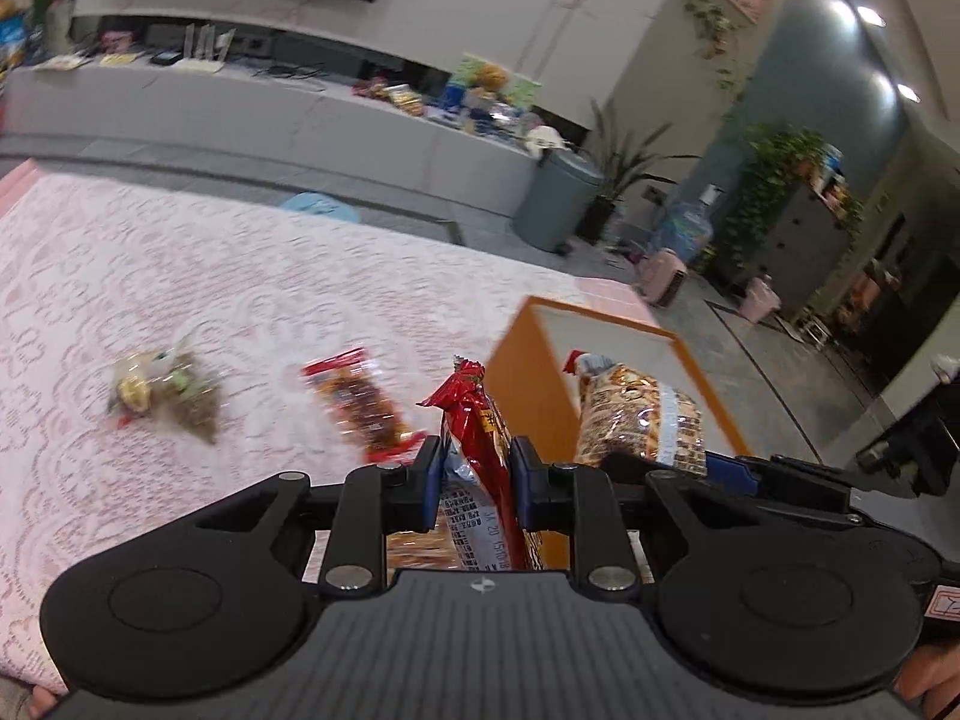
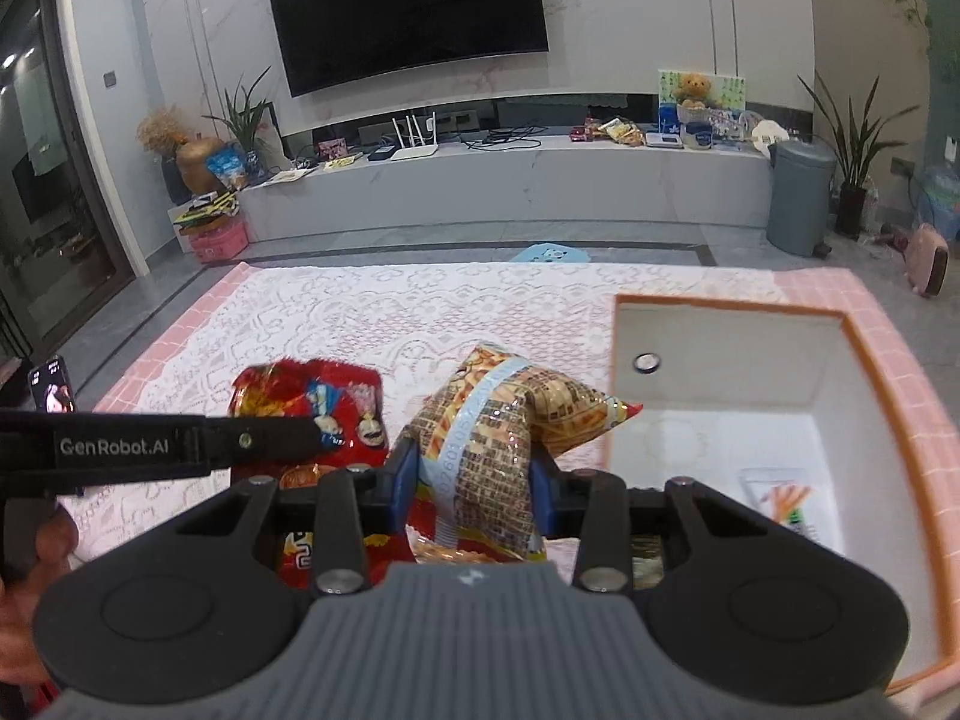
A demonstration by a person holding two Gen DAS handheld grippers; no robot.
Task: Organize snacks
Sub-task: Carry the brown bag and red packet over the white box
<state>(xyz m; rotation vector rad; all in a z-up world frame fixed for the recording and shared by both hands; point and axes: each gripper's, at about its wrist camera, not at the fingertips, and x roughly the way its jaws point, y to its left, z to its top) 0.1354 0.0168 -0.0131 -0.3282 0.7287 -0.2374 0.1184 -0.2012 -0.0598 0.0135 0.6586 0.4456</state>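
Note:
My left gripper [image 1: 477,471] is shut on a red snack bag [image 1: 474,414], which it holds off the table. In the right wrist view that red bag [image 2: 312,396] hangs at the left, with the left gripper's black arm [image 2: 120,447] across it. My right gripper [image 2: 474,480] is shut on a puffy brown-patterned snack bag [image 2: 498,432], also seen in the left wrist view [image 1: 642,414]. An orange box with a white inside [image 2: 882,420] stands to the right, and a small packet [image 2: 780,504] lies in it. Both bags hang just left of the box [image 1: 528,372].
A clear bag of mixed snacks [image 1: 162,390] and a red-edged packet [image 1: 360,402] lie on the pink lace tablecloth [image 1: 180,276]. A phone [image 2: 54,390] stands at the table's left edge. Beyond the table are a grey bin [image 2: 798,204] and a long TV bench [image 2: 510,186].

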